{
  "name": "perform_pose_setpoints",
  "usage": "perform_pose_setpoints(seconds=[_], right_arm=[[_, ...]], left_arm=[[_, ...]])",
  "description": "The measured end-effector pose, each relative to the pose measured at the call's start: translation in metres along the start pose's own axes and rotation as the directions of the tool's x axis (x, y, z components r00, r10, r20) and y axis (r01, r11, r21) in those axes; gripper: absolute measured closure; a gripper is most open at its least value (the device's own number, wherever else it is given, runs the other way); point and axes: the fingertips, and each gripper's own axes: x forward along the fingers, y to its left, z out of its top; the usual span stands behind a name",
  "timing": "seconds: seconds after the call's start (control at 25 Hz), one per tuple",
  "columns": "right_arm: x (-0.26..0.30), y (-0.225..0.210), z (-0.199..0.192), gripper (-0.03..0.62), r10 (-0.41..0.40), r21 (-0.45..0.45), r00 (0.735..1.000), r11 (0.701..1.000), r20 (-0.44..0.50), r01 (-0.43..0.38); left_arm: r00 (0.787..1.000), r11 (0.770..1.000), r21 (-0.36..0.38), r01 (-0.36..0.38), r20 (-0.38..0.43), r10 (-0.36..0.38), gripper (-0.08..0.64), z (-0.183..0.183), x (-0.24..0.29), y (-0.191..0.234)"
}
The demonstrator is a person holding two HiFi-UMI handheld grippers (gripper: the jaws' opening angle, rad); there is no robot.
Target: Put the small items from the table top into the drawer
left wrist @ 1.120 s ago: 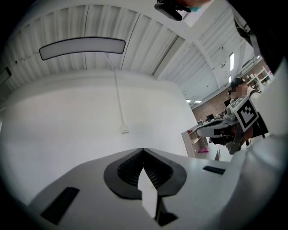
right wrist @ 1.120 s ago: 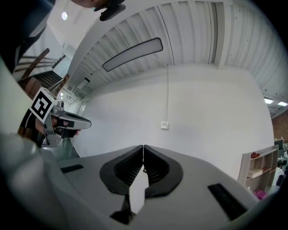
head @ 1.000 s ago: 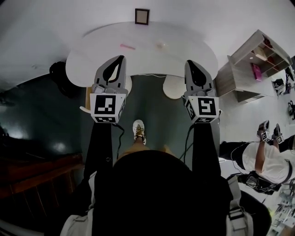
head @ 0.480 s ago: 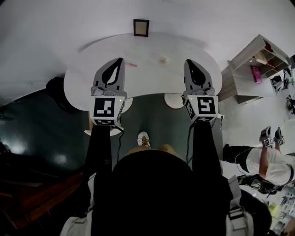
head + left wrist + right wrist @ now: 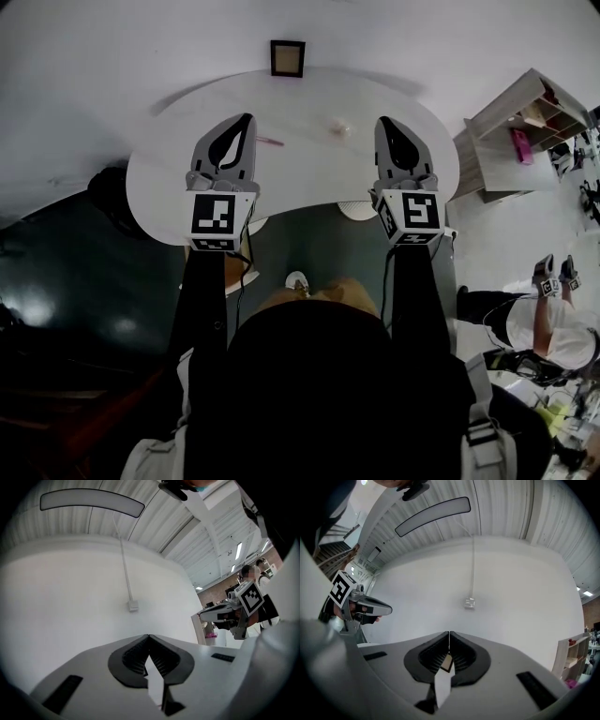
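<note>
left claw (image 5: pixel 246 118) and right claw (image 5: pixel 385 122) both clenched, empty, over desk (image 5: pixel 300 183) near edge; pink stick (image 5: pixel 270 142), pale item (image 5: pixel 339 128) between them.

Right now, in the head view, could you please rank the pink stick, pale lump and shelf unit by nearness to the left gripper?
1. pink stick: just right of the left gripper.
2. pale lump: further right.
3. shelf unit: far right.
</note>
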Motion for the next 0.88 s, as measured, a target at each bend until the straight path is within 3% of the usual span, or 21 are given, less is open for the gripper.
perform_pose_setpoints(seconds=[0.88], right_arm=[[0.063, -0.025, -0.02, 0.565, 0.009, 0.024, 1.0, 1.0, 0.012, -0.01]], left_arm=[[1.0, 0.999, -0.039, 0.008, -0.029, -0.009, 0.545, -0.028, 0.054, 0.018]])
